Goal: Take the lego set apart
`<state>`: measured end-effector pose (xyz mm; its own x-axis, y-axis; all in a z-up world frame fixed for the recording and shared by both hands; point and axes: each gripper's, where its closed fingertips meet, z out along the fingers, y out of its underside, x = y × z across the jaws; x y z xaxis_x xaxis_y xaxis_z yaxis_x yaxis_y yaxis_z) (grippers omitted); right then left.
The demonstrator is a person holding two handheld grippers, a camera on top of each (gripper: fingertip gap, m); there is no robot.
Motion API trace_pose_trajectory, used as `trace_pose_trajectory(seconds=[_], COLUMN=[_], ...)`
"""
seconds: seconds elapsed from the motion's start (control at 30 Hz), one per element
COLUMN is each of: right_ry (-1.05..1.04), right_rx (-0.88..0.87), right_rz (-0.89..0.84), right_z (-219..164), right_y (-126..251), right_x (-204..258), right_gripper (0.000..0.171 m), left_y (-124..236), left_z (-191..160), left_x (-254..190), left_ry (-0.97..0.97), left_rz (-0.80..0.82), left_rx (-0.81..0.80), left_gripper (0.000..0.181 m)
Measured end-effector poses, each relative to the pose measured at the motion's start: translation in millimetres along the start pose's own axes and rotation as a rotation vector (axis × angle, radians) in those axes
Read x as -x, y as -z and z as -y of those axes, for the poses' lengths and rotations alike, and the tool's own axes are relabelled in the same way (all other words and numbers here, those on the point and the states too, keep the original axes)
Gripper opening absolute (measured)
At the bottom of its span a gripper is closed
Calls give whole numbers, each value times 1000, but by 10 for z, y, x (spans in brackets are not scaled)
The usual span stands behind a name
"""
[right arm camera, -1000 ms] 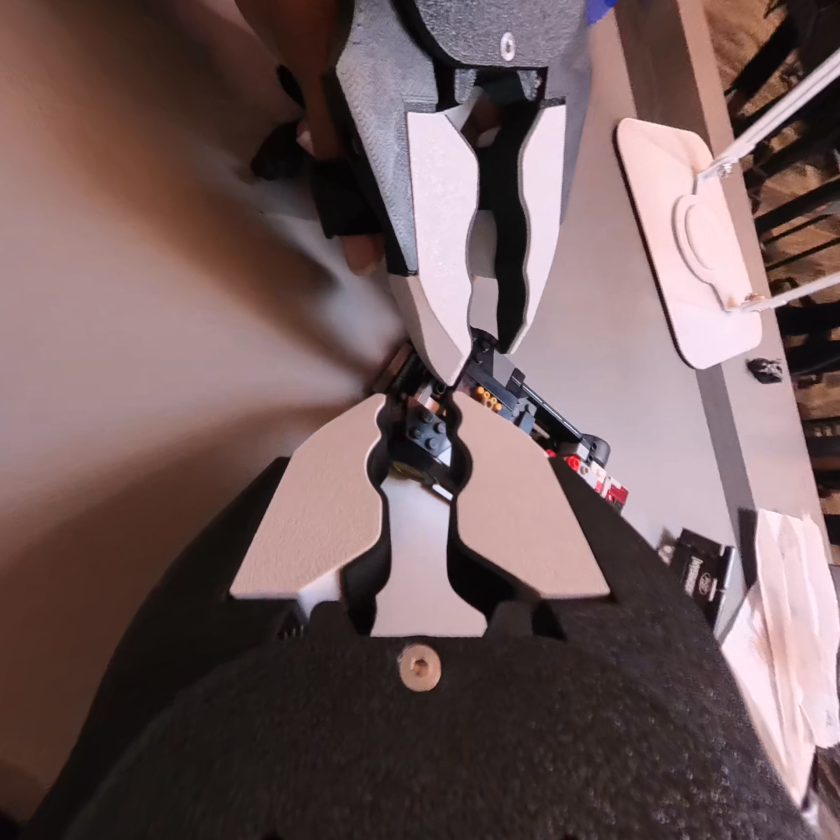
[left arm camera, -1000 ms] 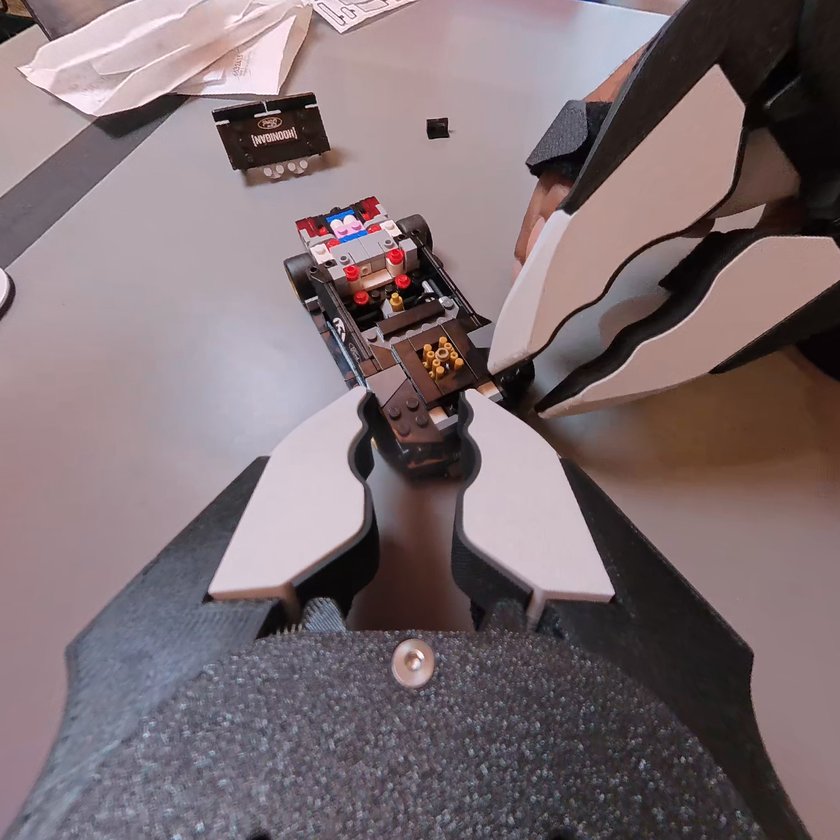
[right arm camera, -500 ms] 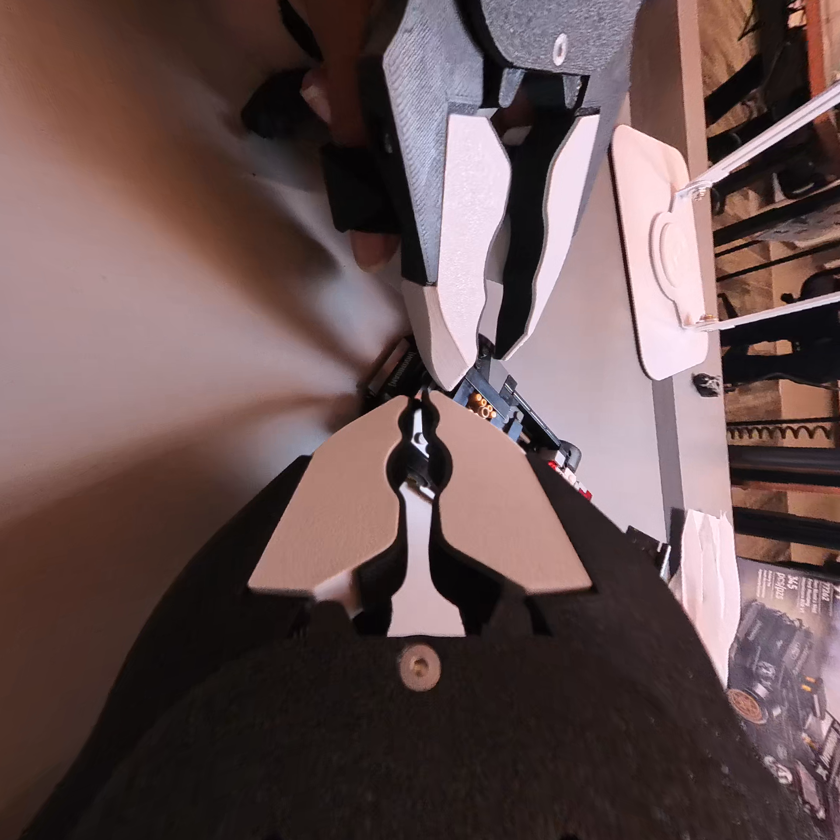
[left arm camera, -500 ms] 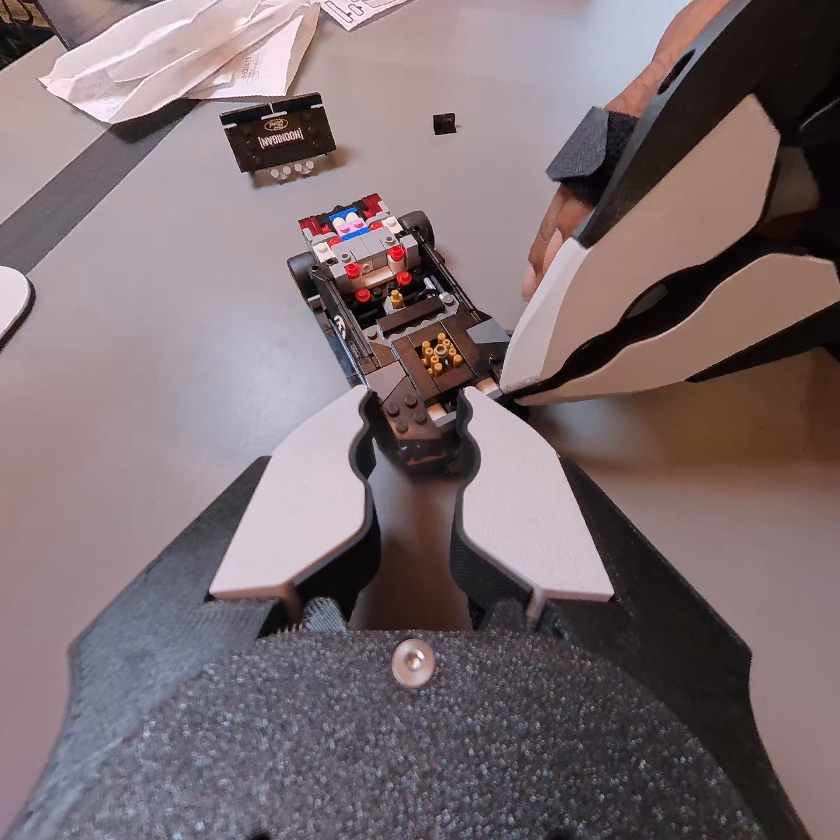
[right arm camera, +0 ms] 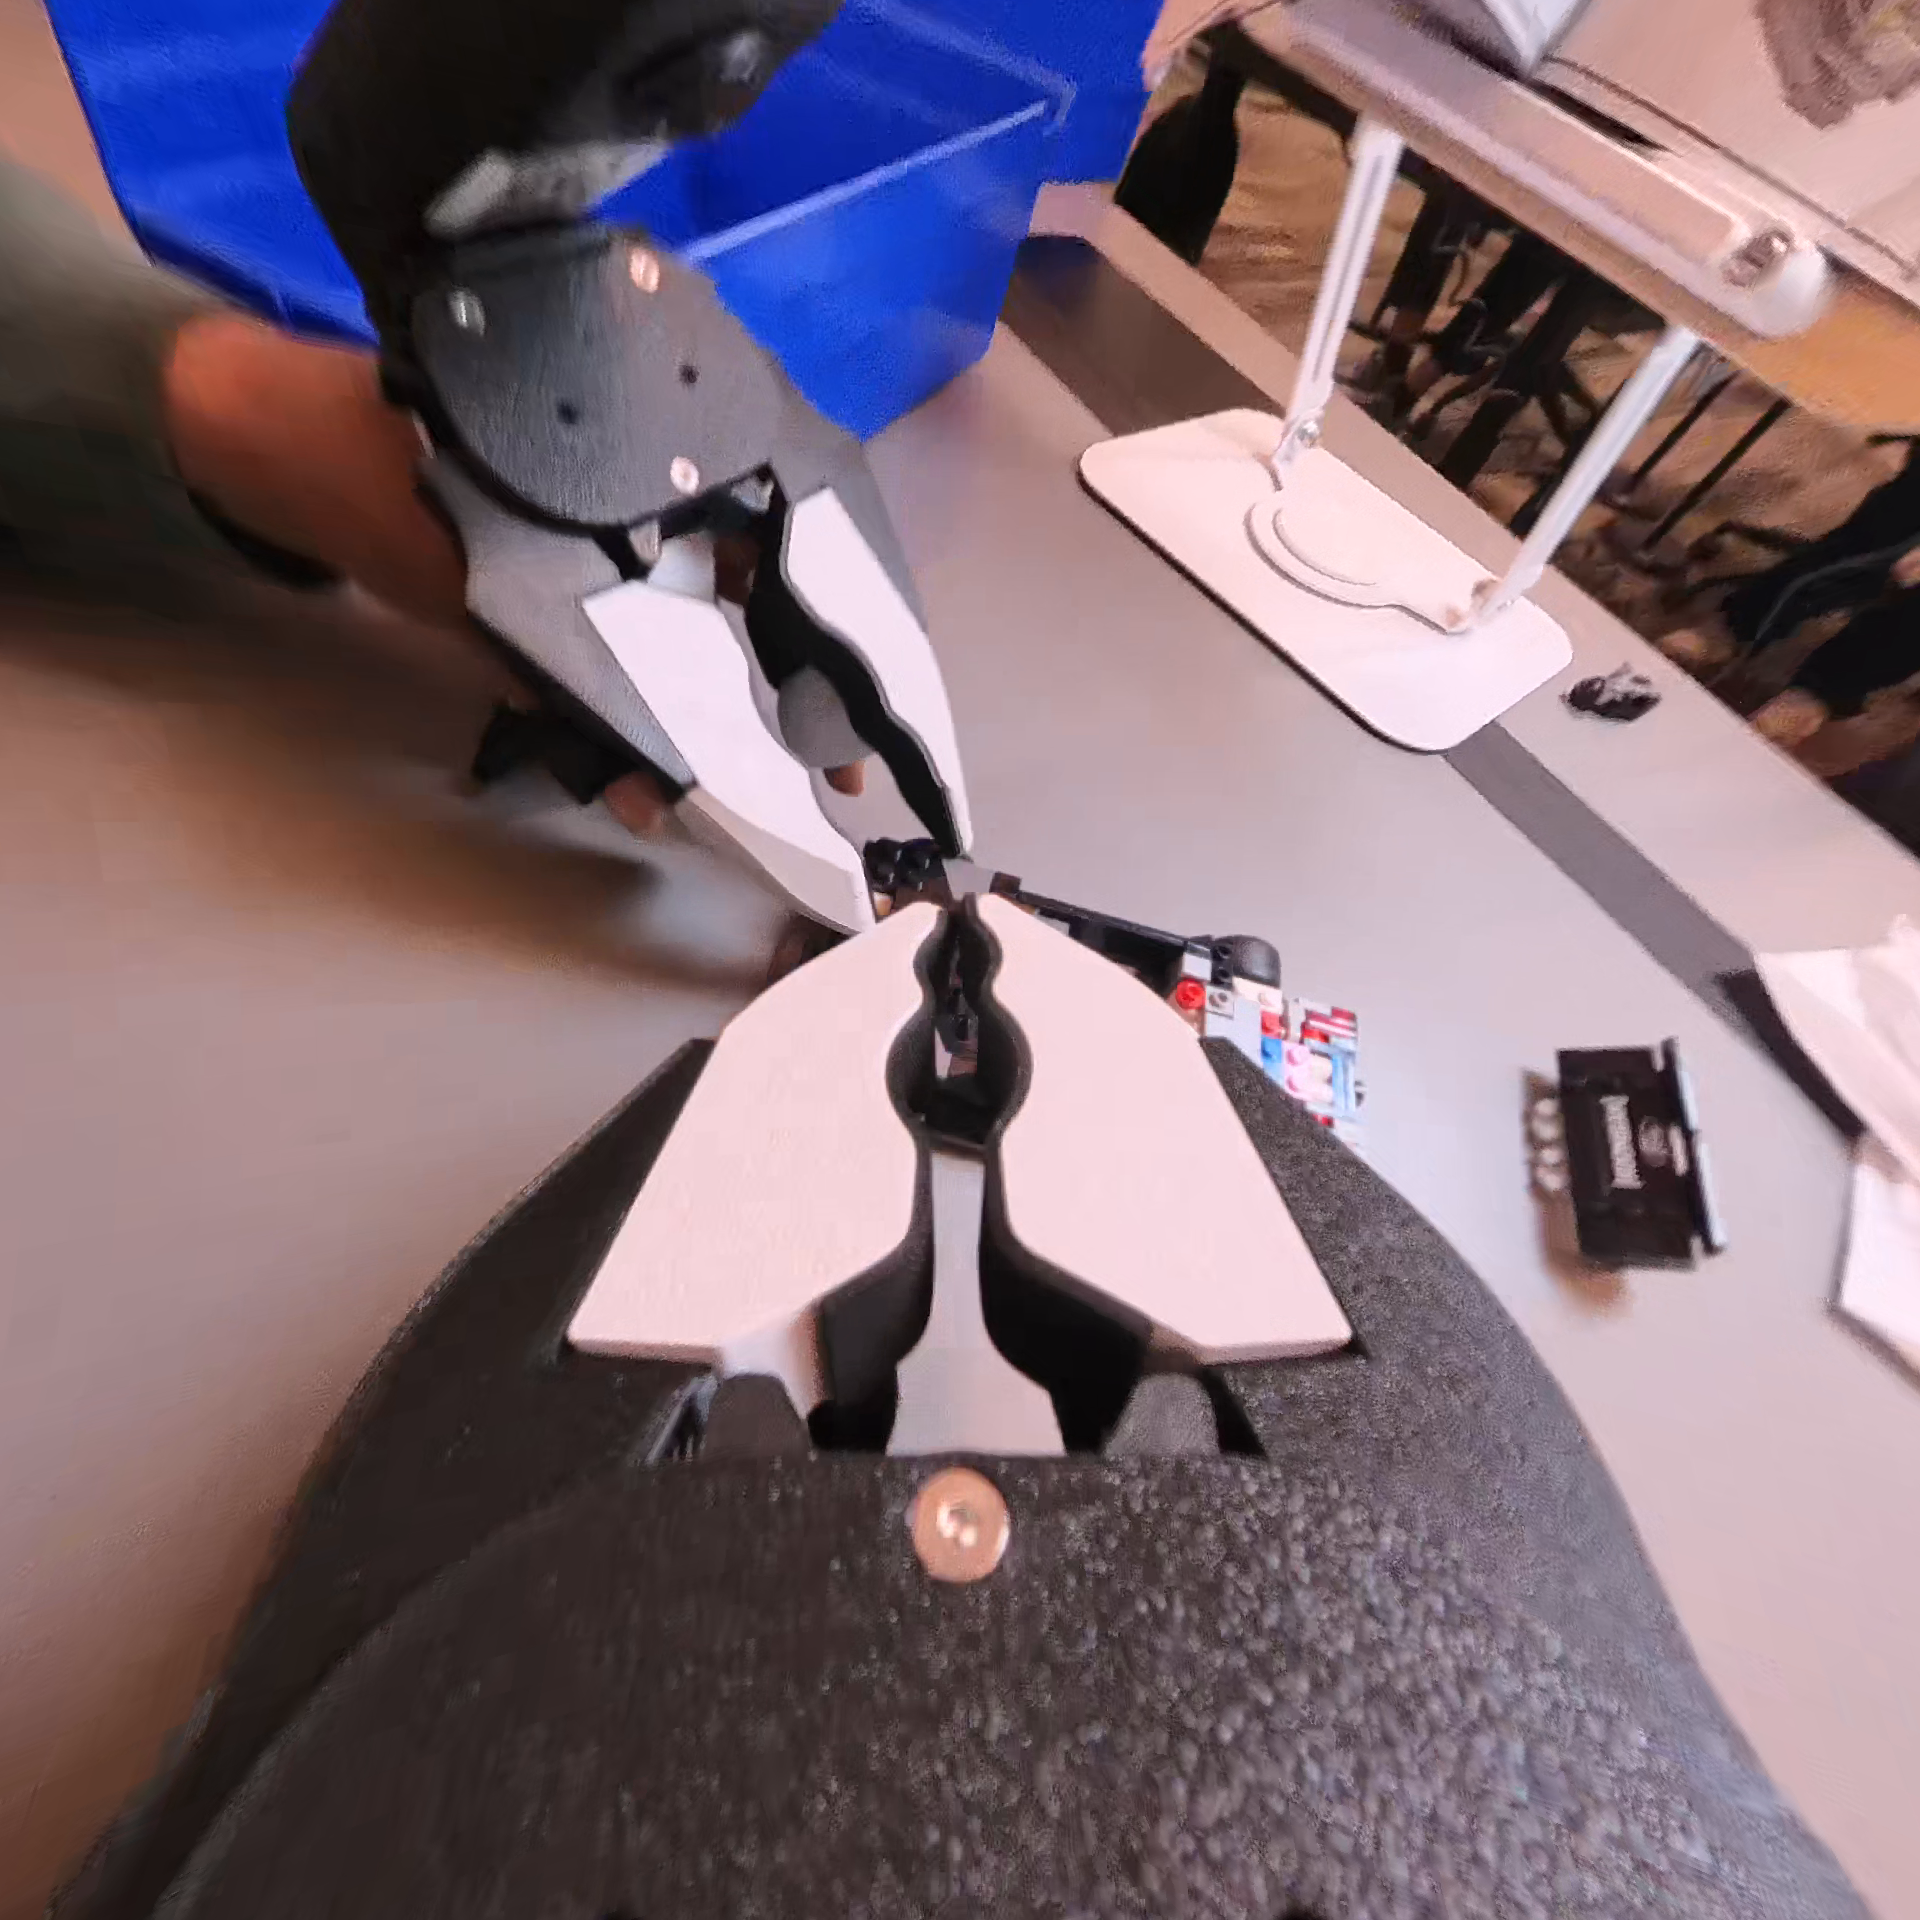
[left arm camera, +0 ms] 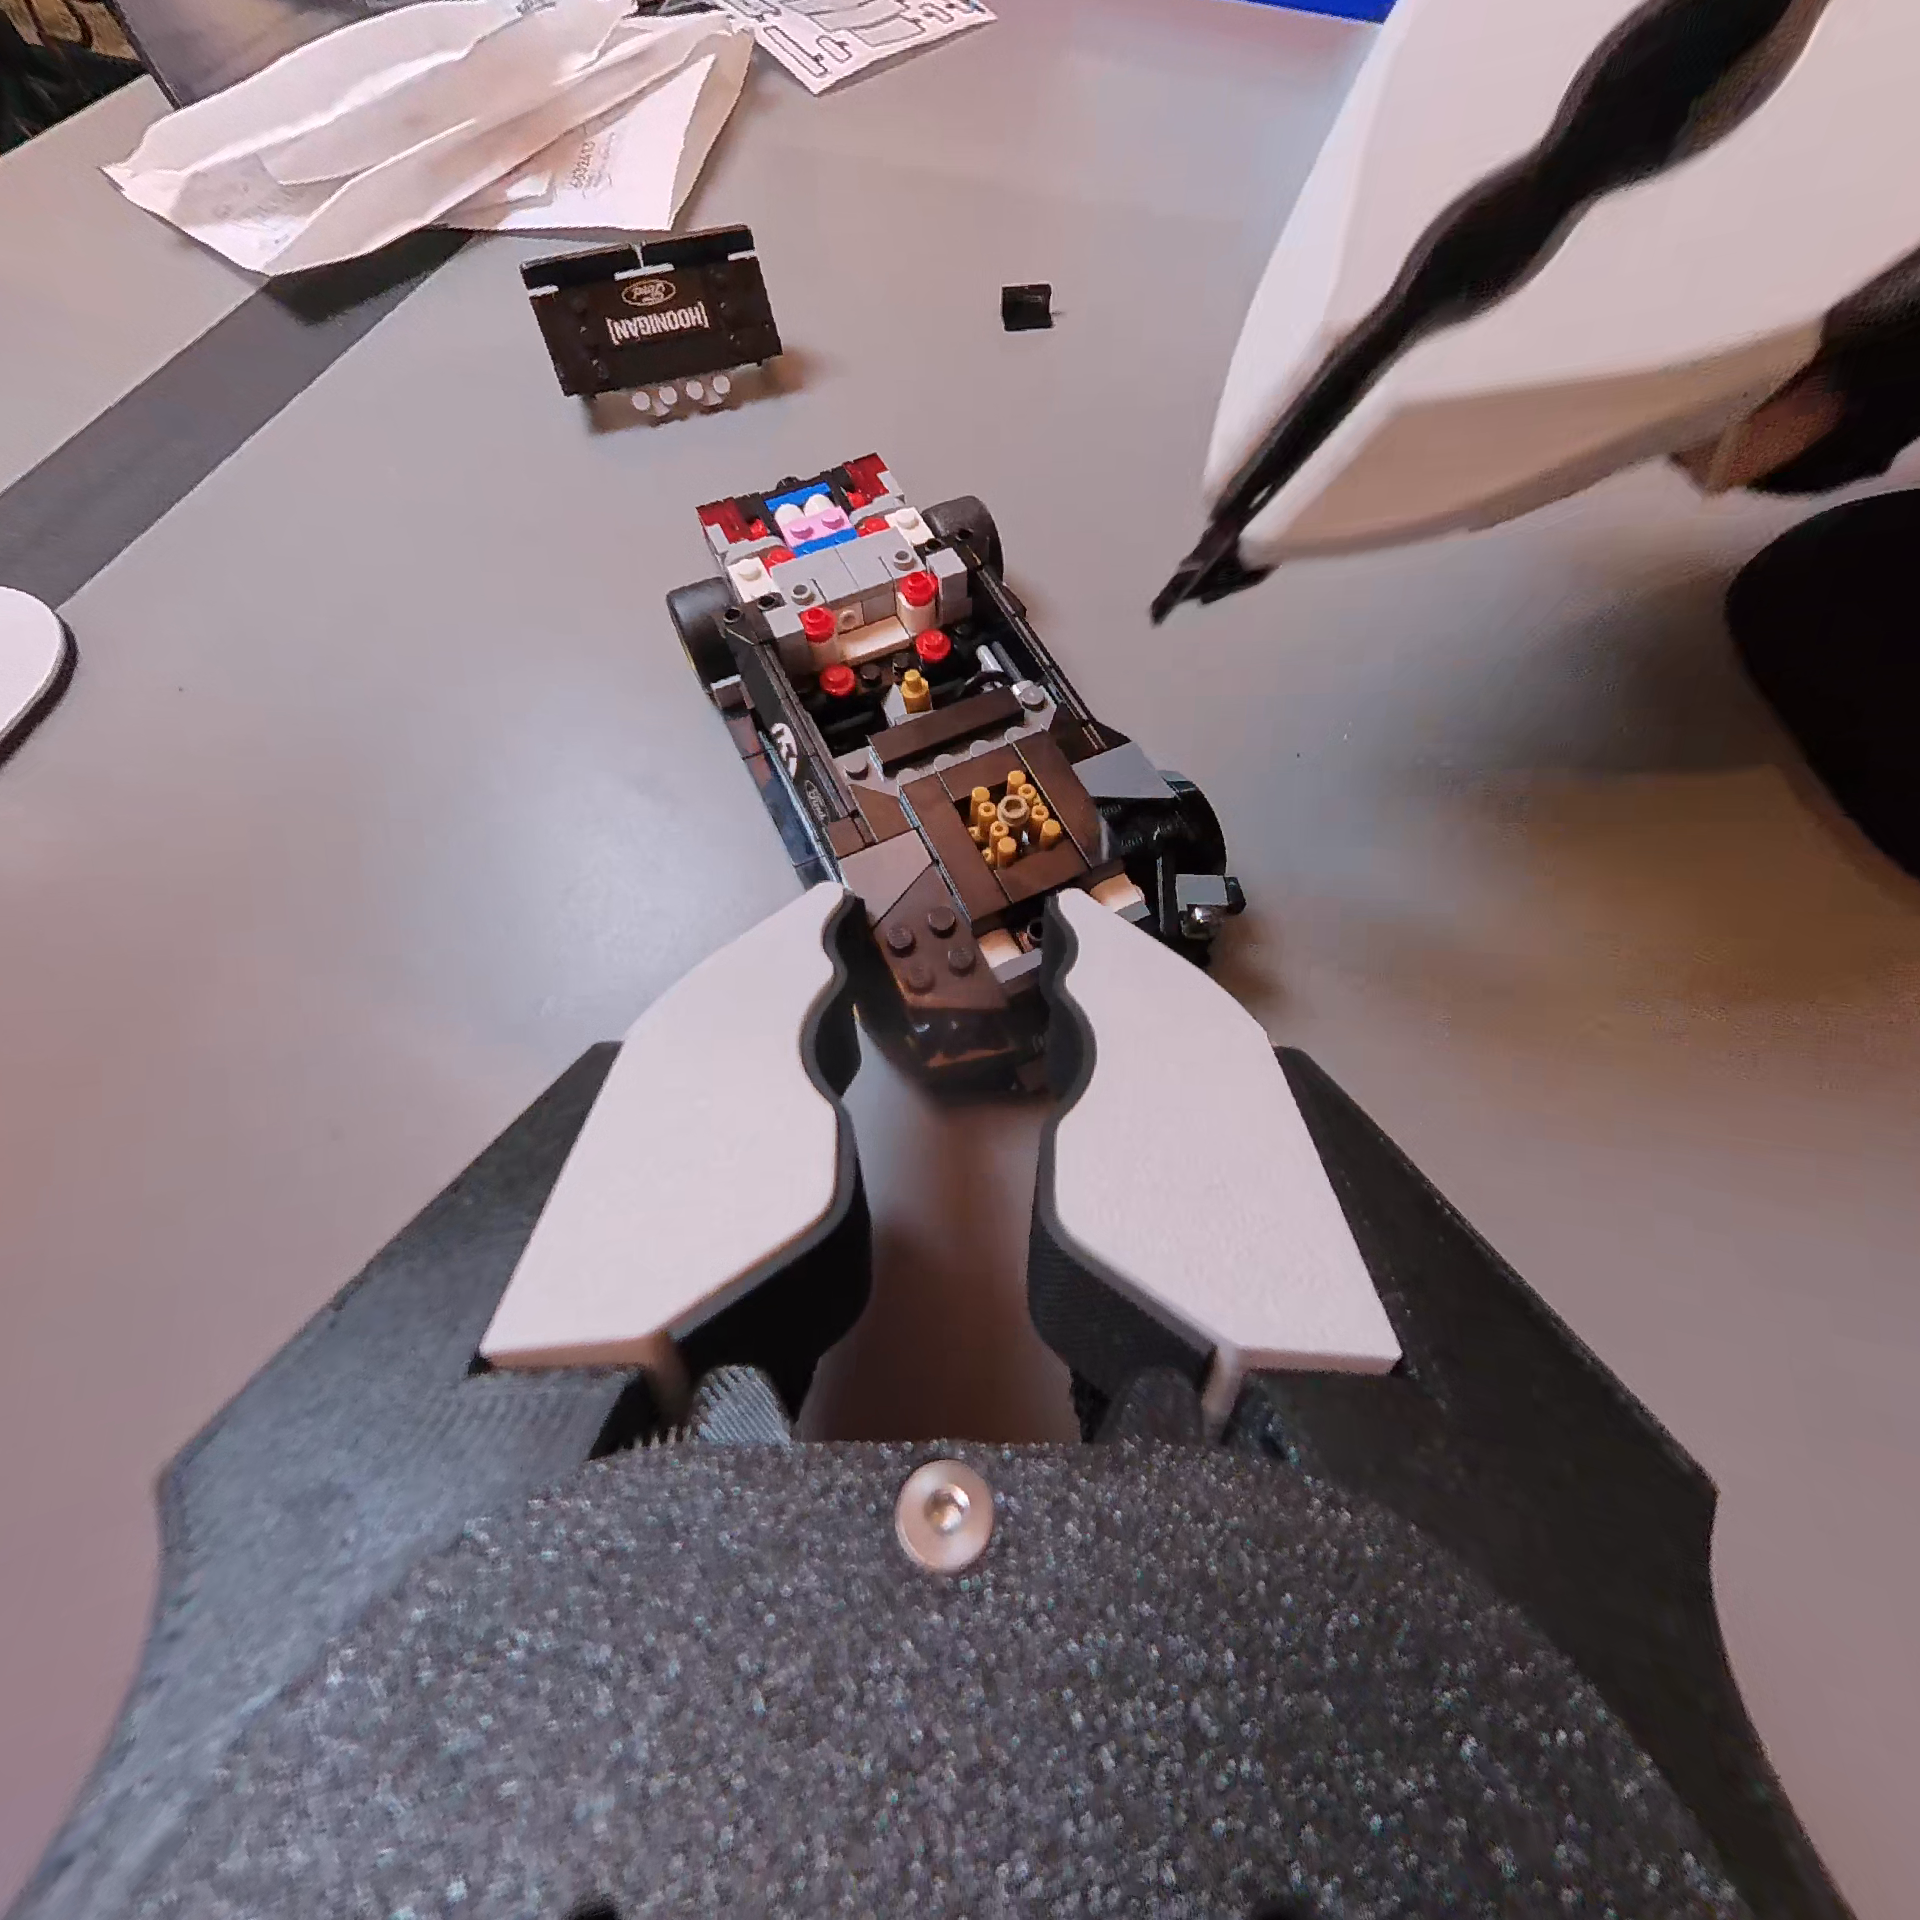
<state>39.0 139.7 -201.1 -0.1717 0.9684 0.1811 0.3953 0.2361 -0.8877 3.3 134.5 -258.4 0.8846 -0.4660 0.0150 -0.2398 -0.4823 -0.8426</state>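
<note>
Mostly black lego car (left arm camera: 914, 727), grey table (left arm camera: 312, 831), blue bin (right arm camera: 852, 208), white paper (left arm camera: 436, 125)

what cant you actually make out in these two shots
- Thin black piece pinched in the shut right gripper: left wrist view, too small and blurred to name its shape.
- Front of the black lego car: left wrist view, covered by the left gripper clamped on it.
- Blue bin: right wrist view, motion-blurred and cut off by the top edge.

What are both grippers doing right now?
Left gripper: shut on the black brick-built lego car at its near end.
Right gripper: shut on a thin black lego piece, lifted clear.
</note>
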Motion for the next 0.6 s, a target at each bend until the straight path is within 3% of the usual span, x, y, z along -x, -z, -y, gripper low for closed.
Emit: trace_pose_trajectory(seconds=[0.13,0.27,0.37,0.4,0.47,0.6], right_ry=[54,369,430,412,352,206], right_rx=[12,231,328,316,283,196], right_rz=[-10,-104,-53,-53,-36,-20], right_z=[-101,-588,-896,-888,-788,-484], right_y=[226,259,202,195,209,155], right_x=[50,175,360,380,397,450], right_gripper=[2,2,11,9,22,21], left_y=[2,-1,-2,-1,3,17], left_z=[1,3,3,2,-2,-7], left_x=[0,2,2,1,-2,-5], left_ry=[8,4,6,8,7,6], left_rz=[-8,-9,-9,-10,-10,-15], left_rx=[-7,-8,-13,-13,-11,-2], left_gripper=[32,32,32,32,32,33])
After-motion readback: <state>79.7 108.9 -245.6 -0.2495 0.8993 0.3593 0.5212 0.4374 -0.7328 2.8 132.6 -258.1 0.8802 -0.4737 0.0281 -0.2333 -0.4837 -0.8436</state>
